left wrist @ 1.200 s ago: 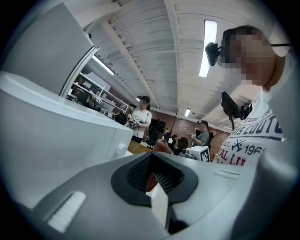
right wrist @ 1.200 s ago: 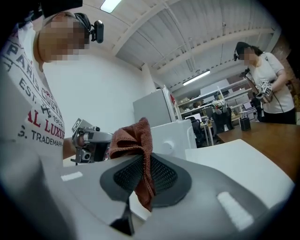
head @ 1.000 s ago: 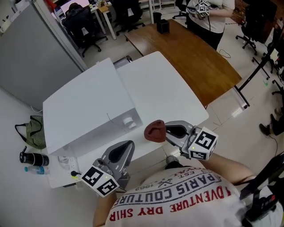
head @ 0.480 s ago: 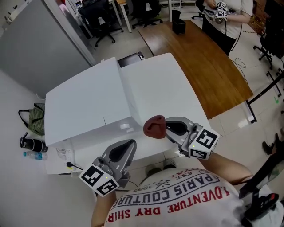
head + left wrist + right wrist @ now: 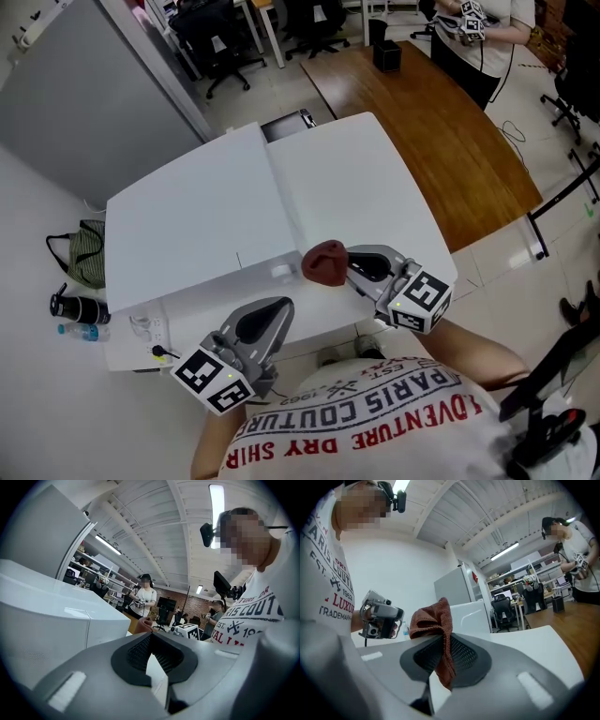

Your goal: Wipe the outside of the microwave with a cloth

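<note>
1. At the near edge of a white desk [image 5: 375, 187], a person stood holding a gripper in each hand, seen from above.
2. A white microwave [image 5: 187, 220] sat on the left part of the desk, with its front facing the person.
3. The right gripper [image 5: 349, 265] was clamped on a crumpled reddish-brown cloth [image 5: 324, 262].
4. The cloth bulged out past the gripper's tips and hung just beside the microwave's near right corner. Whether it touched the microwave could not be told.
5. From the right gripper view, the cloth [image 5: 432, 617] was pinched between the two jaws, with a strip of it trailing down between them.
6. The left gripper [image 5: 273, 307] was held lower, in front of the microwave and apart from it.
7. From the left gripper view, its jaws met at the tips with nothing between them, and the microwave [image 5: 42, 620] filled the left side.
8. The right gripper view also showed the left gripper [image 5: 379, 616] in the person's hand.
9. A brown wooden table [image 5: 441, 122] stood beyond the desk, and a second person [image 5: 478, 37] stood at its far end.
10. On the floor left of the desk lay a green bag [image 5: 84, 253] and a dark bottle [image 5: 80, 307].
</note>
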Available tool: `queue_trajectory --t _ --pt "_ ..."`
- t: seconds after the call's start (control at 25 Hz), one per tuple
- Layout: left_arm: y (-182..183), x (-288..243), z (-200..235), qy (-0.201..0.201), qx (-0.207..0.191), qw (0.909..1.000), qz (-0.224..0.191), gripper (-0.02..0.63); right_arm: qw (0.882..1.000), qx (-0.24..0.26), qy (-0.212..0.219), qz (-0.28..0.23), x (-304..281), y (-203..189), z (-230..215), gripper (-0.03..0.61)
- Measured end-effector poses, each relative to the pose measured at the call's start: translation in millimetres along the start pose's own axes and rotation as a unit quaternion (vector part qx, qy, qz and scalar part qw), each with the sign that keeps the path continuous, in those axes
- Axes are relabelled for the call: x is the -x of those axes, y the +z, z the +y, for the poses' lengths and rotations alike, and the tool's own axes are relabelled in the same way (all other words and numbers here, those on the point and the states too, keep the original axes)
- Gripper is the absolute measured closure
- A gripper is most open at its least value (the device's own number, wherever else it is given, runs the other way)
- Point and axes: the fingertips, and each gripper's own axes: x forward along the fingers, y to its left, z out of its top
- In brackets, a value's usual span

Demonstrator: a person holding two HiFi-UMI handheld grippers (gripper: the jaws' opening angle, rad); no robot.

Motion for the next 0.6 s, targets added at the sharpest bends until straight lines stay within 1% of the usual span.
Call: queue_trajectory --t 0.12,0.2,0.6 --pt "-1.3 2.0 3.6 0.000 0.009 1.0000 0.000 0.612 1.000 -0.005 -0.014 0.004 -12.9 -3.7 -8.2 0.541" --pt "0.6 4.1 5.6 0.002 0.008 1.0000 0.000 0.612 1.000 -0.007 -0.019 0.003 -20.9 -1.4 -12.2 0.541" --pt "2.2 11.7 20.7 0.027 0.005 0.9996 0.006 0.612 1.000 -0.011 -0.010 0.001 -55.9 1.9 -31.6 0.541"
